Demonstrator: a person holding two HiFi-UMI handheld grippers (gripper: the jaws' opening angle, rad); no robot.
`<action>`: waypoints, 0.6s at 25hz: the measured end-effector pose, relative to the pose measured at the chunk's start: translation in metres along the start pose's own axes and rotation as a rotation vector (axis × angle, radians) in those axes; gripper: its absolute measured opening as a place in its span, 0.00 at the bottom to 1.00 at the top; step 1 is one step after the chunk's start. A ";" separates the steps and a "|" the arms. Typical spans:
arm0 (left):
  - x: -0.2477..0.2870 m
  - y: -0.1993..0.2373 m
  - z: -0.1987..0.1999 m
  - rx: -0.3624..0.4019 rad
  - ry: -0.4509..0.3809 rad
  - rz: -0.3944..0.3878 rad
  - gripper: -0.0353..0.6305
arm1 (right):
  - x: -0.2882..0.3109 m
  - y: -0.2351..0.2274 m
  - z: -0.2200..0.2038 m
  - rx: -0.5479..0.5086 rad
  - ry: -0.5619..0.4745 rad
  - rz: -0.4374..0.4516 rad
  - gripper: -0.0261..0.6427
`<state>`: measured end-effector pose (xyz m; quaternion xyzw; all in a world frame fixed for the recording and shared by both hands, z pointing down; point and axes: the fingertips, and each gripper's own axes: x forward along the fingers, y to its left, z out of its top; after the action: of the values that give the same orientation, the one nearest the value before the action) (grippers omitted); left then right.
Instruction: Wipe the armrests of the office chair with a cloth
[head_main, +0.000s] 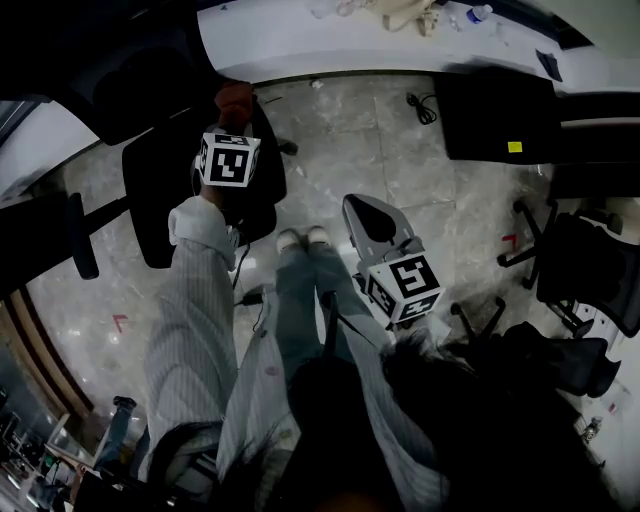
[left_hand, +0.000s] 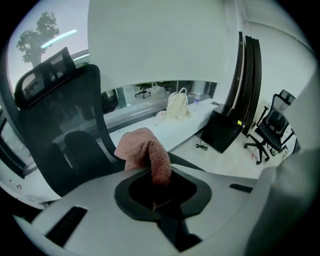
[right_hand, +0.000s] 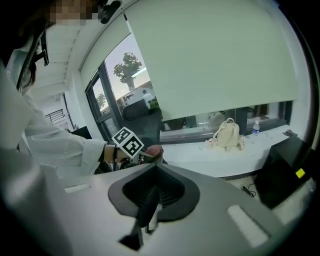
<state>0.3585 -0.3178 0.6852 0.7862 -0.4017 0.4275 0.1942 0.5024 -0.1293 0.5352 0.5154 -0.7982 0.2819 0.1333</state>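
- Your left gripper (left_hand: 157, 197) is pinching the pink cloth (left_hand: 145, 152), with its jaws closed on a fold, and is hovering at the right edge of the office chair (left_hand: 60, 130).
- The exposed armrest (head_main: 80, 238) is lying well to that gripper's left, with its long axis running away from you.
- Your right gripper (right_hand: 147, 210) is idling farther off, with its jaws together and empty.

The left hand-held gripper (head_main: 236, 120) holds a reddish cloth (head_main: 236, 99) (bunched up) by the black office chair (head_main: 158, 195).
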 end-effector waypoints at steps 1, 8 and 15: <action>0.002 -0.002 0.002 -0.004 0.012 -0.005 0.11 | -0.001 -0.001 -0.001 0.002 0.001 -0.002 0.04; -0.022 -0.054 -0.011 0.021 0.002 -0.117 0.11 | 0.000 0.005 0.009 -0.013 -0.009 0.031 0.04; -0.086 -0.119 -0.072 -0.040 0.021 -0.222 0.11 | 0.001 0.026 0.027 -0.054 -0.042 0.091 0.04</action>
<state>0.3892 -0.1588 0.6587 0.8173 -0.3186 0.4033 0.2604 0.4813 -0.1379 0.5057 0.4807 -0.8307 0.2552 0.1172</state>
